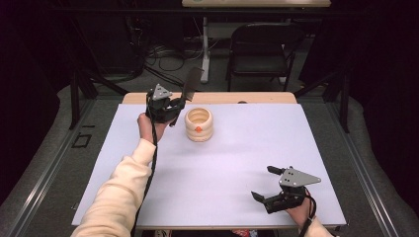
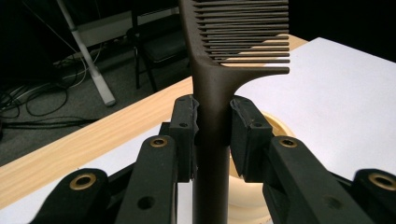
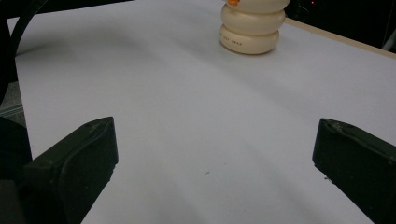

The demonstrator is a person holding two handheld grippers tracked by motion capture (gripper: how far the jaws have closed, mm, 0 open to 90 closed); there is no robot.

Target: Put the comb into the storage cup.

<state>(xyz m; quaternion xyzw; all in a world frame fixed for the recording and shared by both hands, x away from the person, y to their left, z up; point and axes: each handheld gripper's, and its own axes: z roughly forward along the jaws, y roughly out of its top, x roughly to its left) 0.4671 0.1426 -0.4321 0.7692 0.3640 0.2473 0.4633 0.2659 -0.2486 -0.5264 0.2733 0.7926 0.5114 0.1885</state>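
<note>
Dark comb (image 2: 212, 93) clamped, tooth tips cropped

We list: a dark brown comb (image 2: 212, 88); a cream ribbed holder (image 1: 198, 125) with an orange spot; a white table sheet (image 1: 232, 163); a cream sleeve (image 1: 118, 190); black jaws.

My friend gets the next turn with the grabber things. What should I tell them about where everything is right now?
Left gripper: shut on the handle of the dark comb, held up in the air with its teeth end pointing up and away, just beside the cream ringed cup.
Right gripper: open, holding nothing, low over the white table at the near right corner.
Done: the comb is picked up.
Left, most likely: lower the comb into the cup, which stands upright with its mouth open, then let go. The right gripper could steady the cup if it wobbles.
</note>
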